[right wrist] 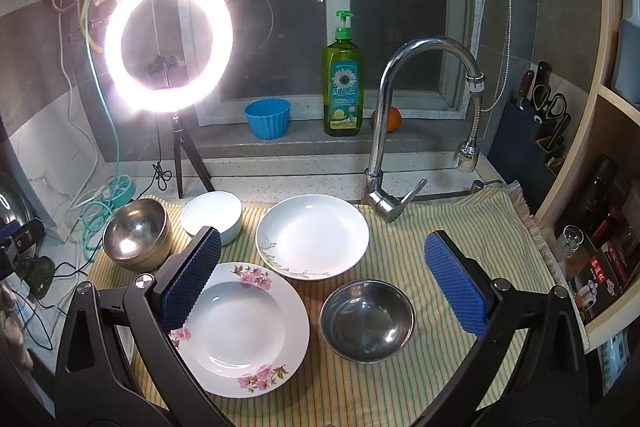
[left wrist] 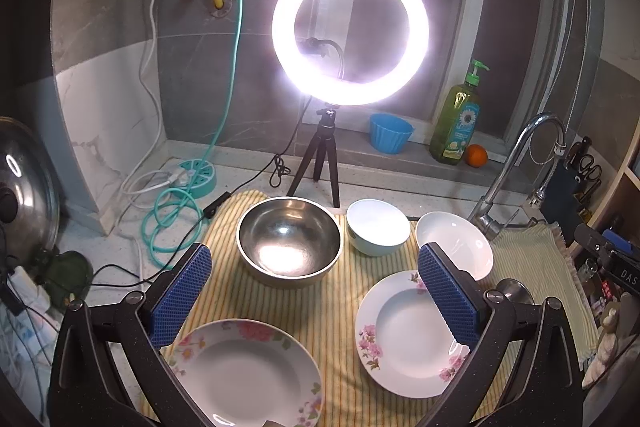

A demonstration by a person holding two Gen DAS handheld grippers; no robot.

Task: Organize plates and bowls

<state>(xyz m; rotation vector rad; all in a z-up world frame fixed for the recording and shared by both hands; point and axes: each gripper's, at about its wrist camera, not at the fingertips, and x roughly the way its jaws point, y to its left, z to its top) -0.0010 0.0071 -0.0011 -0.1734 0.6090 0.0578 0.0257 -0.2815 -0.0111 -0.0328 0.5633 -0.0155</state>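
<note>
1. Overall, a speckled kitchen counter carries a yellow striped cloth under a dark window; a lit ring light on a tripod, a chrome faucet, a green soap bottle, a blue cup and an orange stand behind it.
2. Left gripper: released, jaws wide apart, holding nothing. The large steel bowl lies ahead between its fingers; a floral plate lies below, cut off by the frame edge.
3. Right gripper: released, empty. A second floral plate and a small steel bowl lie side by side between its fingers; its left finger covers part of the plate rim.
4. Farther back sit a white plate and a white bowl.
5. Label text on the bottle is unreadable.
</note>
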